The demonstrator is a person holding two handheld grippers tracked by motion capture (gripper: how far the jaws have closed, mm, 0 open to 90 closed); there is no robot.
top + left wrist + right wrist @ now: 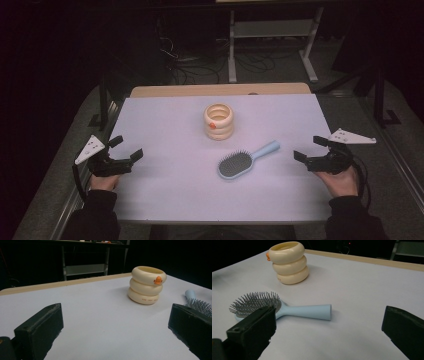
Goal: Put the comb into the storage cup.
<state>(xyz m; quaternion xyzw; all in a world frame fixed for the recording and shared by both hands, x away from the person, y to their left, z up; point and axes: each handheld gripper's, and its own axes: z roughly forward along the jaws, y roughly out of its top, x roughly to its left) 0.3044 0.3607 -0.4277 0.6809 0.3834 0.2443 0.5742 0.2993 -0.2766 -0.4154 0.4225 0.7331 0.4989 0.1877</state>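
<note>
Black jaws of the right gripper (311, 148) stand wide apart with nothing between them, held just above the right edge of the table (165, 200); in the right gripper view the hairbrush (284, 308) lies just ahead of them. That pale blue brush rests flat near the table's middle, bristles up, its handle pointing toward the far right. Beyond it, well apart from it, stands a cream cup (219, 121) shaped like three stacked rings, with a small orange beak on its top ring; what the cup holds cannot be told. At the left edge the left gripper (125, 149) is likewise spread open and empty, well away from both things.
</note>
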